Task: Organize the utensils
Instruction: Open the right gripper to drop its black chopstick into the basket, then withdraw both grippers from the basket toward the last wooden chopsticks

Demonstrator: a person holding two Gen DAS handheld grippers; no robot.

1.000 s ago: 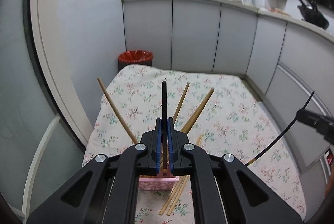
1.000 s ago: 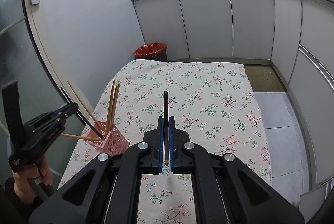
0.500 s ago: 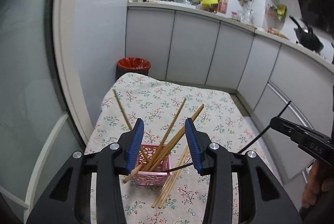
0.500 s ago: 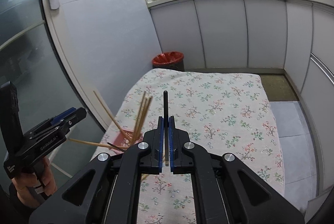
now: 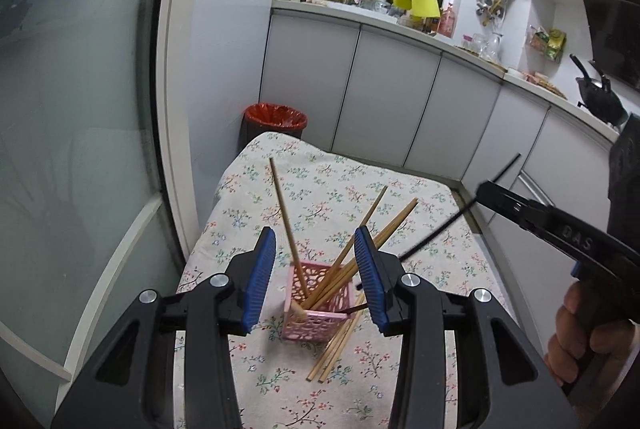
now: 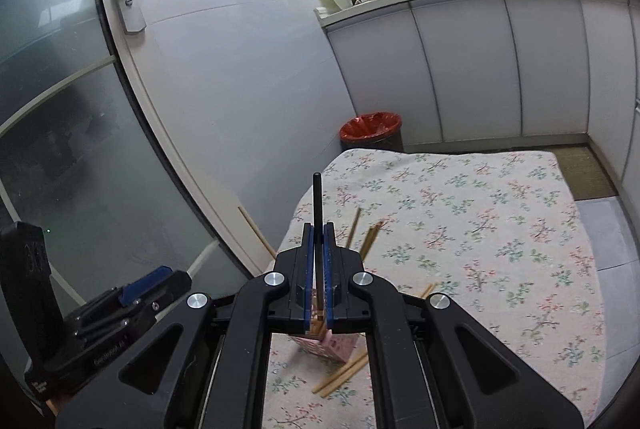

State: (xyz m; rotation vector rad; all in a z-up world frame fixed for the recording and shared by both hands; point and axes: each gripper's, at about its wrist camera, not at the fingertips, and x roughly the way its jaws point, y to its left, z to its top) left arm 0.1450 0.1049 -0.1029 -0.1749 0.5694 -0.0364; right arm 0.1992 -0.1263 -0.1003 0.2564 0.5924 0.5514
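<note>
Nearest the left wrist camera, the left gripper (image 5: 315,271) is seen spread wide, its black plastic arms tipped with ribbed blue pads, and nothing is held between them. Framed in that gap, a small square pink plastic basket with a lacy perforated wall (image 5: 318,299) is seen standing on the worktop covered in a pale floral cloth (image 5: 332,189). Several slender light wooden chopsticks (image 5: 352,261) are propped in the basket and fan outward at differing angles, one long stick leaning away to the left. A dark thin stick is seen lying across the basket's right rim. A few loose wooden chopsticks (image 5: 340,345) are laid flat on the cloth, just beside the basket's right side.

In the right wrist view, the right gripper (image 6: 318,249) is shown pressed together on a thin black round-tipped chopstick (image 6: 317,205), which is pinched upright between the blue pads and projects beyond them. From the left camera, the same black chopstick is seen as a long slanted line above the worktop, to the right of the basket, and part of a hand (image 5: 588,333) is visible on the gripper's handle.

Farther off, a round bin lined with a glossy red bag (image 5: 276,117) is set on the floor past the worktop's far end. Behind it, smooth grey cabinet doors (image 5: 388,97) are ranged under a counter holding potted green sprouts.
</note>
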